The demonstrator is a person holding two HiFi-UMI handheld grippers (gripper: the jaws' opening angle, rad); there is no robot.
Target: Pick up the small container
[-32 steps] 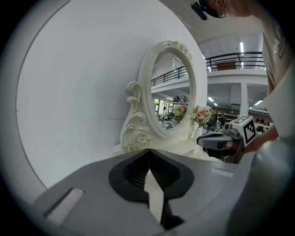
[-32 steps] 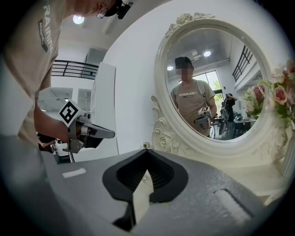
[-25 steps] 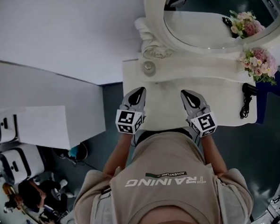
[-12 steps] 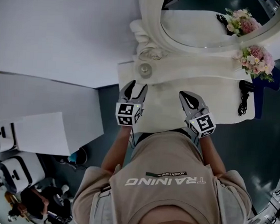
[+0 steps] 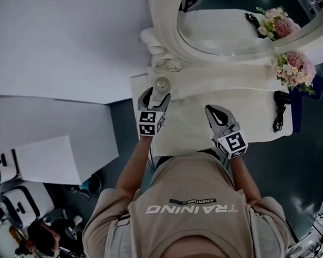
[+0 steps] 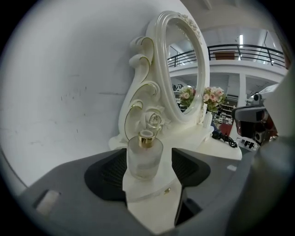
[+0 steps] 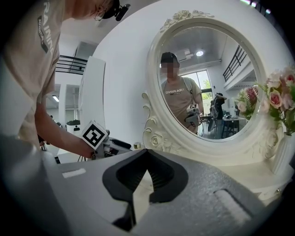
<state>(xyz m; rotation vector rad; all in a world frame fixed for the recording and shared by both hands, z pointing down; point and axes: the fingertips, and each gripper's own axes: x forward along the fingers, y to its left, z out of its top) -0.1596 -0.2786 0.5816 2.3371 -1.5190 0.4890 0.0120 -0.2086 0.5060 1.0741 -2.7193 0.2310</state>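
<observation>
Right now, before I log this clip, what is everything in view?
small container: one, frosted glass with a gold cap, at the left end of the vanity table
vanity table: one, white, against the white wall
mirror: one, oval with an ornate white frame, at the back of the table
flowers: one bunch, pink and white, at the table's right end beside the mirror, and reflected in it
hair dryer: one, black with a cord, at the table's right edge
left tongs: one, grey, jaws opening with the container between them, not pressing on it
right tongs: one, grey, jaws together and empty, over the table's front
</observation>
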